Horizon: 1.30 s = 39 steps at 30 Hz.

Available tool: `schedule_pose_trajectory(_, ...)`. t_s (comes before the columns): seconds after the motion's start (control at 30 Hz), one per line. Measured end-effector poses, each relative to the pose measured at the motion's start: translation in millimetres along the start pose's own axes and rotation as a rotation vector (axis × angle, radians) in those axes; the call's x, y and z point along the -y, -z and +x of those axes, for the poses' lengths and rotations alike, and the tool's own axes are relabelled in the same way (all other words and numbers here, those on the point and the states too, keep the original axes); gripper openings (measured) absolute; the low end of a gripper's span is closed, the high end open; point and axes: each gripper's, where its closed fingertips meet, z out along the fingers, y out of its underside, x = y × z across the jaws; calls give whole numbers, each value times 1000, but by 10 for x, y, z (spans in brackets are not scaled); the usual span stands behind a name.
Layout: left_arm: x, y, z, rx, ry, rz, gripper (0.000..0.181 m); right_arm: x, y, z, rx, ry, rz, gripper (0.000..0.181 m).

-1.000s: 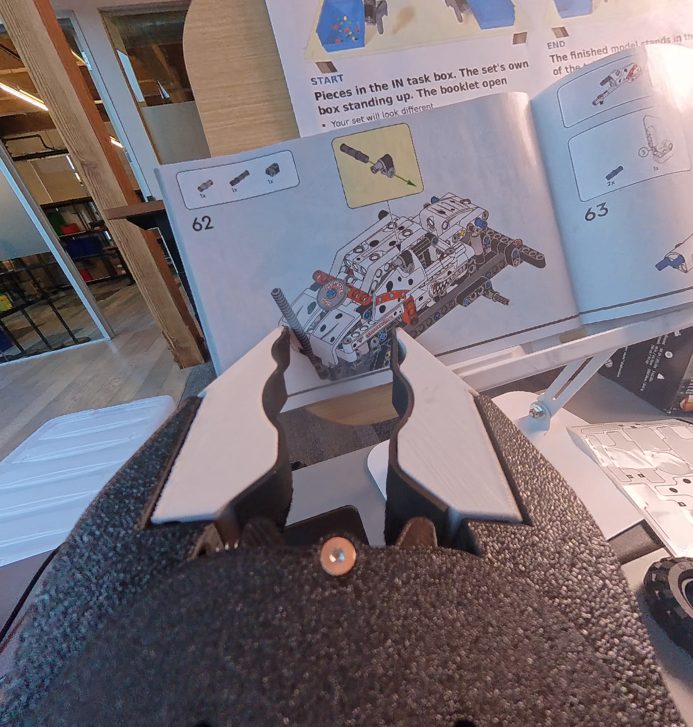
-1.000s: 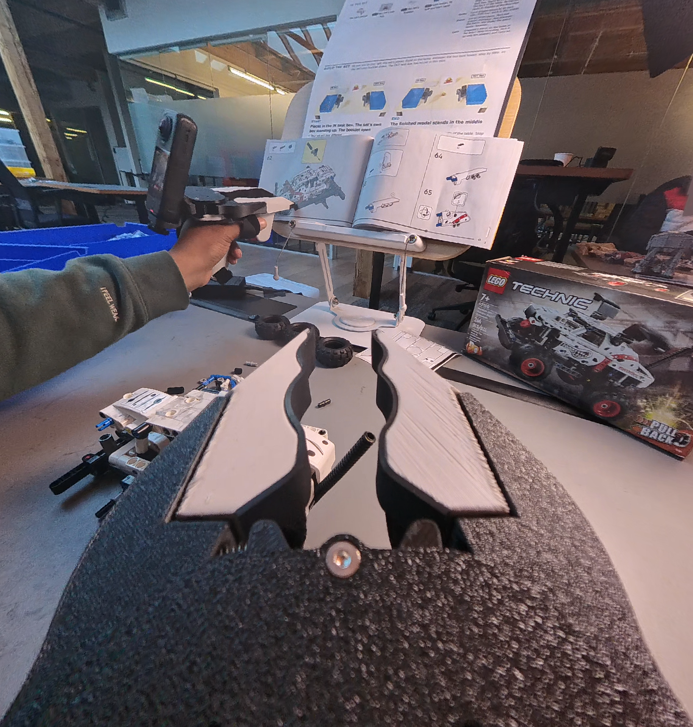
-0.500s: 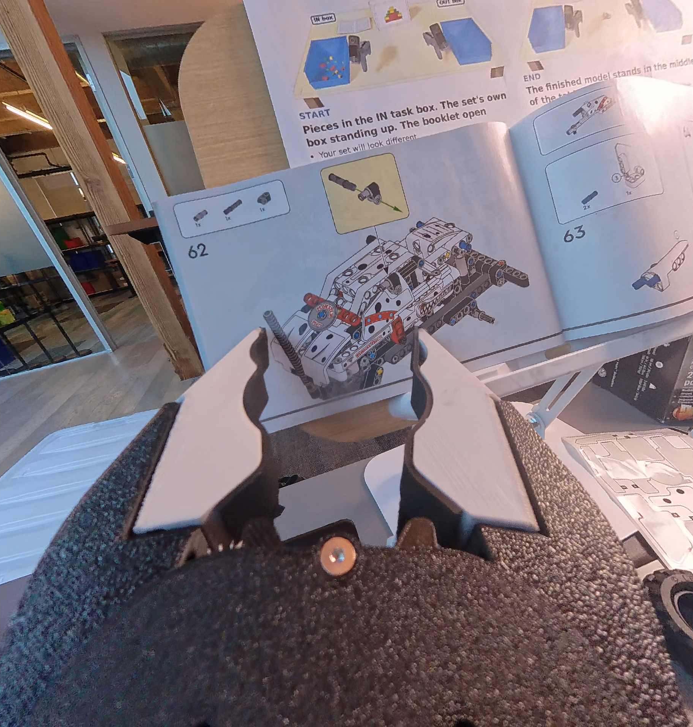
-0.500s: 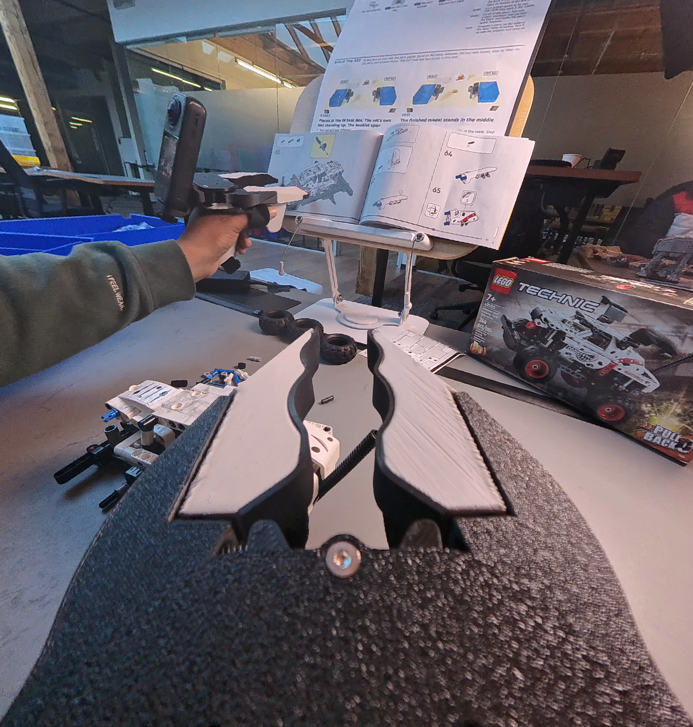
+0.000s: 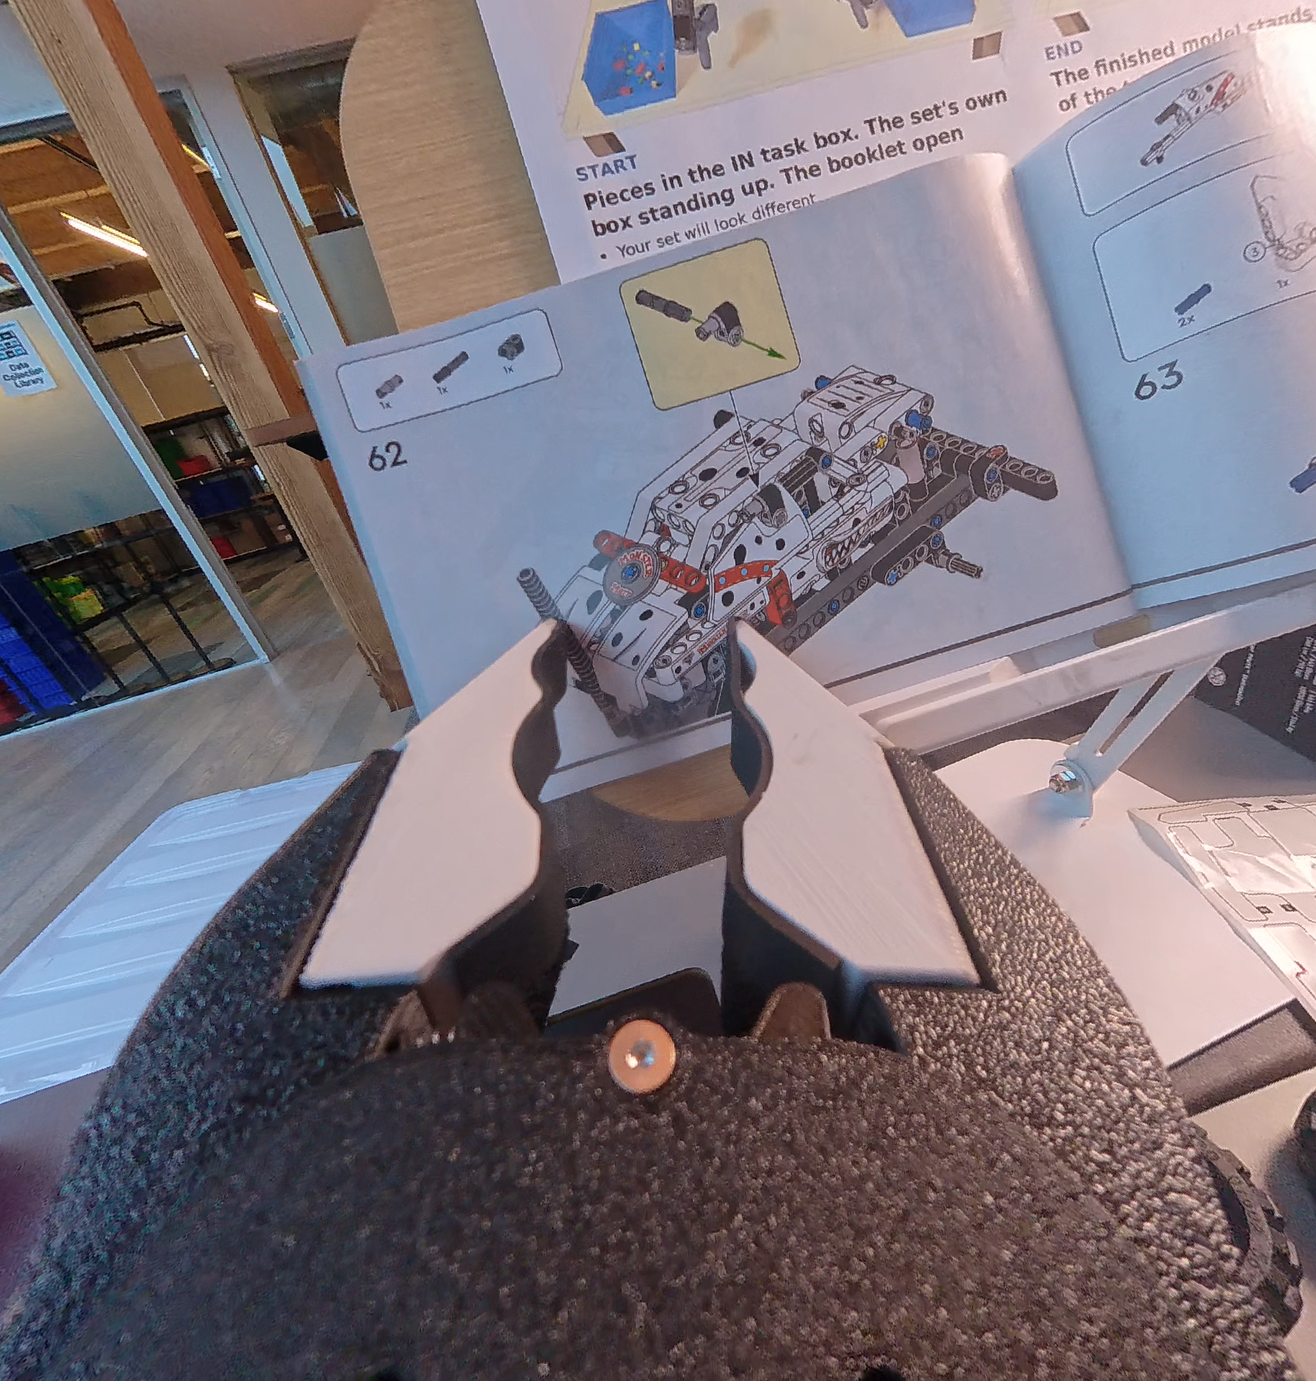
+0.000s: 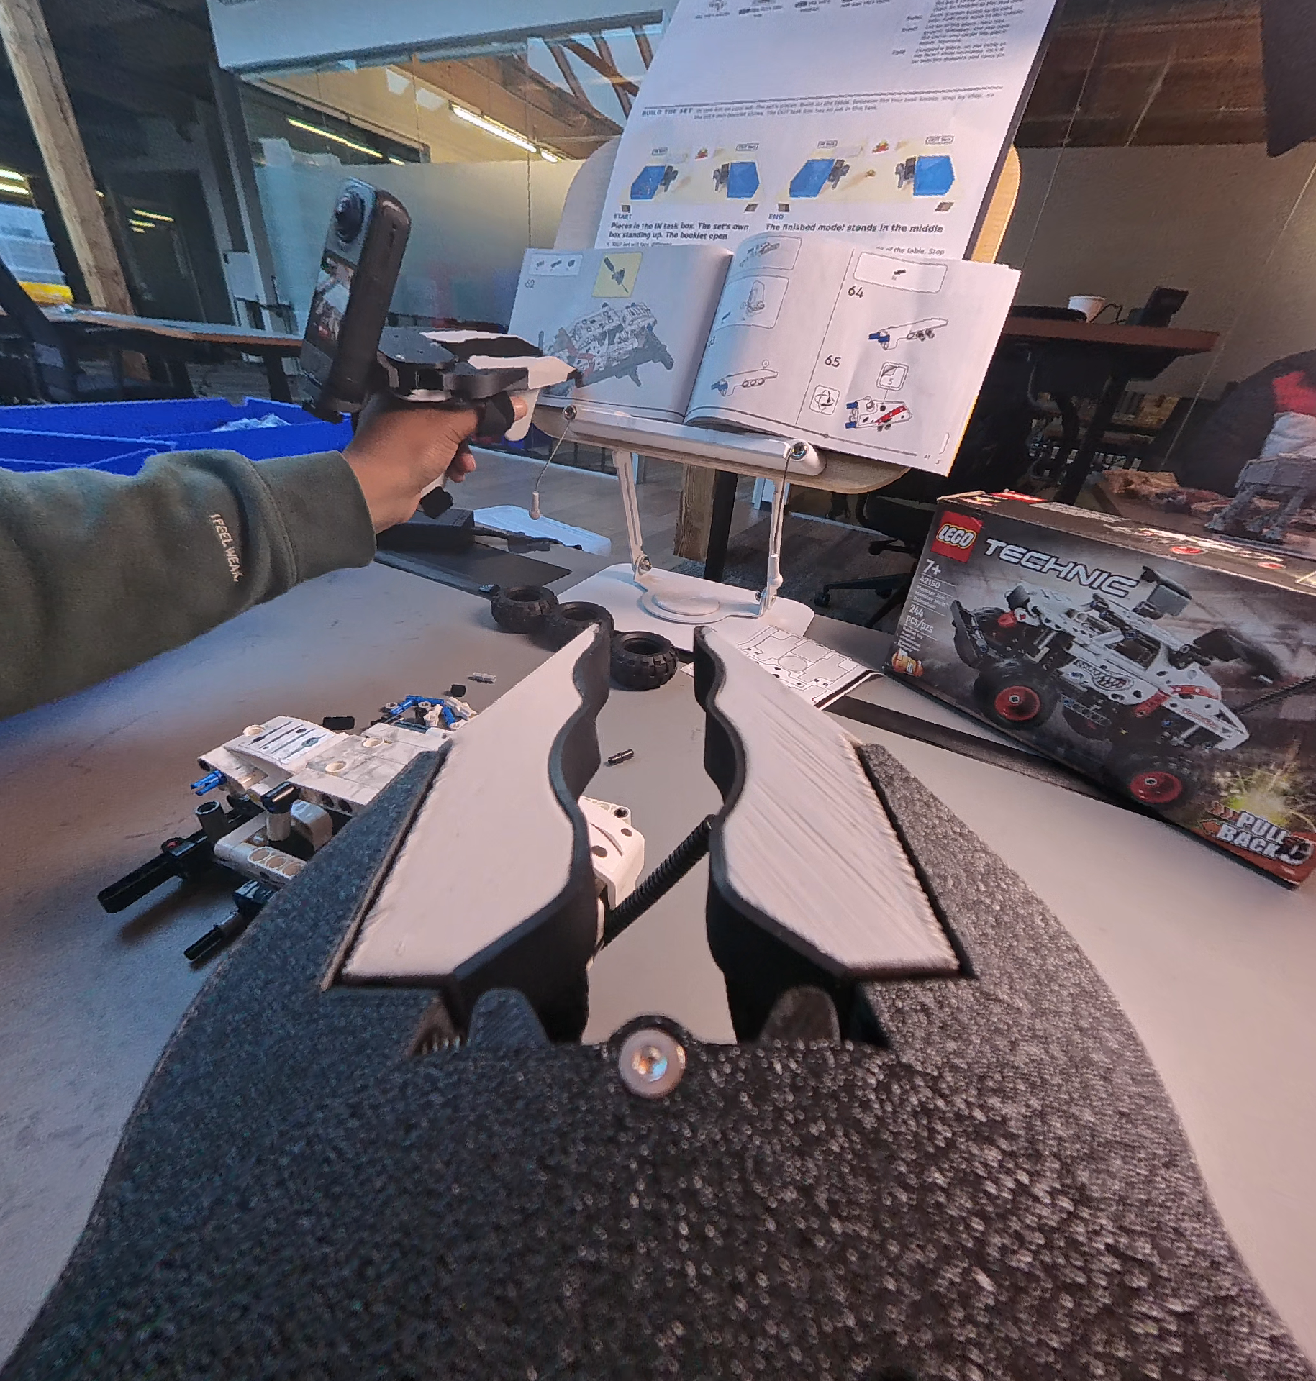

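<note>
- A grey table (image 6: 1051, 994) in an open workshop carries a white stand with an open instruction booklet (image 5: 714, 463).
- The left gripper (image 5: 643, 646), fingers apart and empty, is raised close to the booklet's left page.
- The right gripper (image 6: 651, 643), fingers apart, hovers over a half-built white and black brick model (image 6: 296, 792) with a ribbed black hose.
- Three black tyres (image 6: 643, 657) lie near the stand; the set's box (image 6: 1133, 672) stands to the right.

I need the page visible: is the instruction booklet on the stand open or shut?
Open: the booklet lies spread on the white stand, pages on both sides showing.
</note>
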Motion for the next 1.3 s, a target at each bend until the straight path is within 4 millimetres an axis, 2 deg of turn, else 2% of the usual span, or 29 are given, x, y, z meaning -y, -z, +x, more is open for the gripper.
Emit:
schedule_pose_trajectory(0.13,2,5,30,-6,-17,-9,30,-2,5,15,-6,2,-1,20)
schedule_pose_trajectory(0.37,1,-3,52,-21,-35,-17,25,-15,1,26,-5,-2,-4,20)
schedule_pose_trajectory(0.47,6,4,44,-27,-44,-22,5,-24,-1,27,-5,-3,-7,20)
schedule_pose_trajectory(0.53,-1,4,32,-31,-44,-27,0,-28,-3,26,-4,-2,-9,20)
schedule_pose_trajectory(0.7,4,15,28,-43,-53,-31,0,-60,-15,15,0,-2,-18,19)
schedule_pose_trajectory(0.8,100,84,66,-70,-20,2,14,-74,-20,9,4,-1,-23,19)
schedule_pose_trajectory(0.9,199,205,191,-140,27,12,30,-82,-23,0,7,0,-26,19)
schedule_pose_trajectory(1.1,473,758,575,-313,80,120,51,-82,-22,-21,16,3,-27,19)
schedule_pose_trajectory(1.2,457,1003,638,-341,87,128,60,-87,-25,-46,24,5,-30,18)
schedule_pose_trajectory(1.3,330,1099,587,-320,85,110,66,-103,-35,-82,36,8,-36,19)
